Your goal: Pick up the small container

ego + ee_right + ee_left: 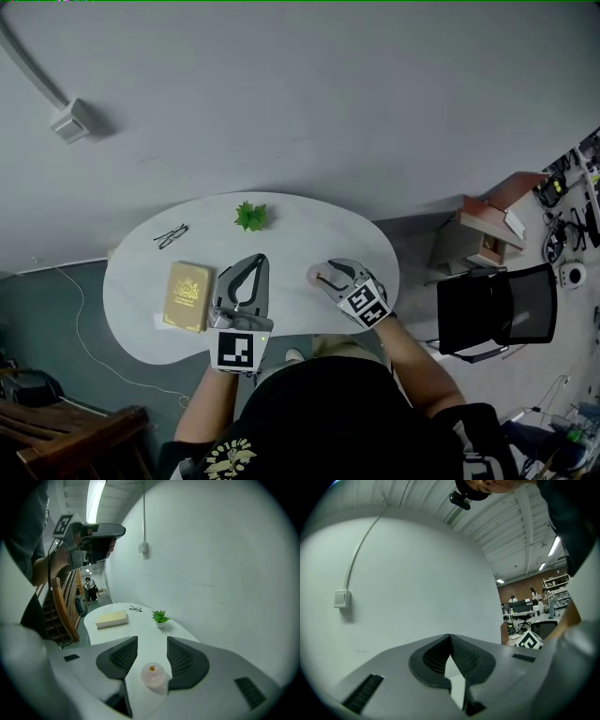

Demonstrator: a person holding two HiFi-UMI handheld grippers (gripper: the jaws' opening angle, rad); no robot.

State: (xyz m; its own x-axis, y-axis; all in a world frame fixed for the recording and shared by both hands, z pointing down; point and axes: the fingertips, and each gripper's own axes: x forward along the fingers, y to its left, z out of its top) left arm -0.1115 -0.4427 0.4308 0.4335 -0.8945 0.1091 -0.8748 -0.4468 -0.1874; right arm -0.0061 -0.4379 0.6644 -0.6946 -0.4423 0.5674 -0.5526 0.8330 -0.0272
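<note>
The small container (315,275), a pale pink round pot with an orange dot on top (153,674), stands on the white oval table (291,225). My right gripper (324,273) is open around it. In the right gripper view the pot sits low between the two dark pads (123,657), a little nearer the right one, with gaps on both sides. My left gripper (259,261) hovers over the table's middle, its tips touching and nothing between them. In the left gripper view that gripper (450,637) points up at the bare wall.
A yellow book (187,295) lies left of the left gripper, with glasses (171,236) and a small green plant (250,217) at the far edge. A black chair (497,309) and a brown box (483,230) stand right of the table; wooden furniture (75,441) is at lower left.
</note>
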